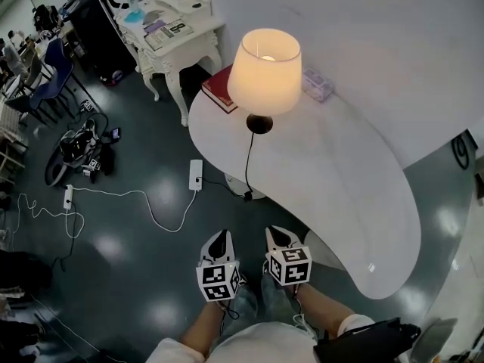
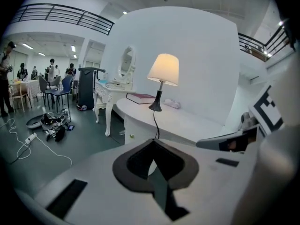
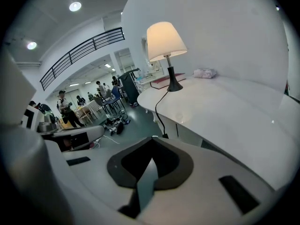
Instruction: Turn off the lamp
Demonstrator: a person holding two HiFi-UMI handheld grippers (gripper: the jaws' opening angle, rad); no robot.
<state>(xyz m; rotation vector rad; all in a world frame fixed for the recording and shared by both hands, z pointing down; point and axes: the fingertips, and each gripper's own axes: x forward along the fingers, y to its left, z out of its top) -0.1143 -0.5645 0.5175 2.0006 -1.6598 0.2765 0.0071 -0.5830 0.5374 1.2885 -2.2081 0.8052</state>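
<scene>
"Down at the left, my left gripper (image 1: 220, 240) is pressed together, empty. Where's the lamp (image 1: 264, 70)?"

"Lit, at the desk's (image 1: 340, 180) far end beside a red book (image 1: 217, 88). It stands upright, shade on top, cord (image 1: 247, 161) trailing toward me. Probably light and tippy with a soft shade, so I'd take the stem or cord. I see no switch. My right gripper (image 1: 281, 235) is pressed together too."

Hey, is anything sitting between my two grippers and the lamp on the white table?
Nothing visible blocks it. Both the left gripper and right gripper are shut and low over the floor; only bare table and the black cord lie toward the lamp. The red book sits behind it.
</scene>
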